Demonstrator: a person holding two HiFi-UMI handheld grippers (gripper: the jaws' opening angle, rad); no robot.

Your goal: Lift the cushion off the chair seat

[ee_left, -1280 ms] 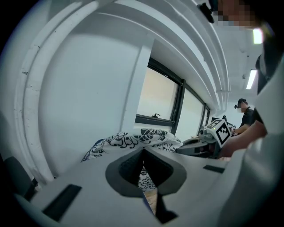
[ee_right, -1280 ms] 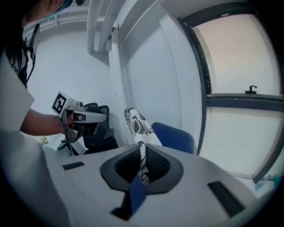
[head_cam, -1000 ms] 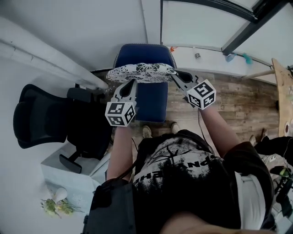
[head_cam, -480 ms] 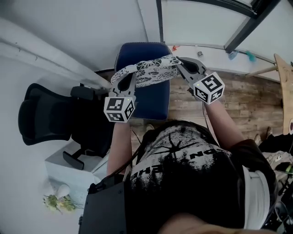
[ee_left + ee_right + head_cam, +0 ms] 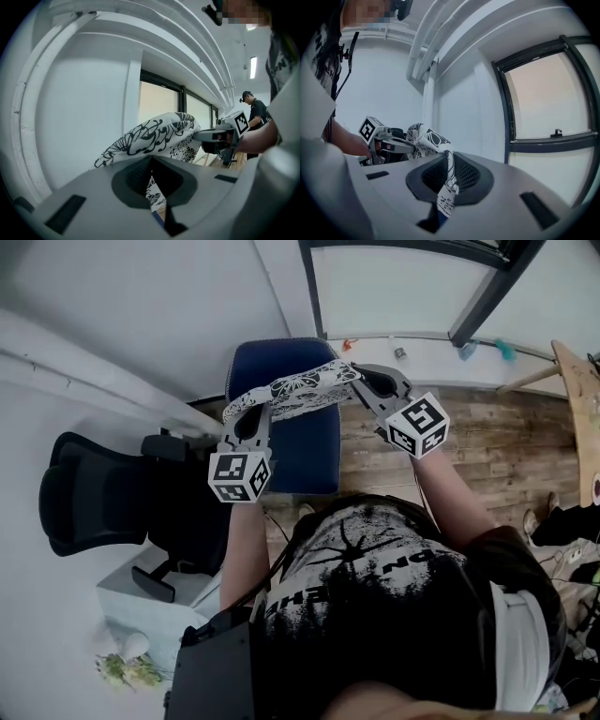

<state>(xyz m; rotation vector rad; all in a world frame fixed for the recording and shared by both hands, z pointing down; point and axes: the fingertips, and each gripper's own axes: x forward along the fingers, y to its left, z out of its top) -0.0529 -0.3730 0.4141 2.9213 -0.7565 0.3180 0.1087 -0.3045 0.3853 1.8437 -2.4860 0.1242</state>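
A white cushion with a black flower print (image 5: 292, 390) hangs in the air above the blue chair seat (image 5: 298, 451), stretched between my two grippers. My left gripper (image 5: 251, 414) is shut on the cushion's left edge; in the left gripper view the fabric (image 5: 157, 136) is pinched between its jaws (image 5: 151, 182). My right gripper (image 5: 359, 379) is shut on the cushion's right edge, and the printed cloth (image 5: 426, 139) runs out of its closed jaws (image 5: 449, 174). Each gripper view shows the other gripper across the cushion: the right gripper (image 5: 208, 137) and the left gripper (image 5: 399, 146).
A black office chair (image 5: 94, 493) stands left of the blue chair, with a white box (image 5: 155, 610) below it. White wall and a dark-framed window (image 5: 394, 287) lie behind. Wood floor (image 5: 487, 442) and a wooden table edge (image 5: 578, 399) are to the right. Another person (image 5: 257, 110) stands far off.
Both grippers have risen with the cushion pinched between them. The cushion has gone from lying flat over the seat to hanging clear of it, right end higher.
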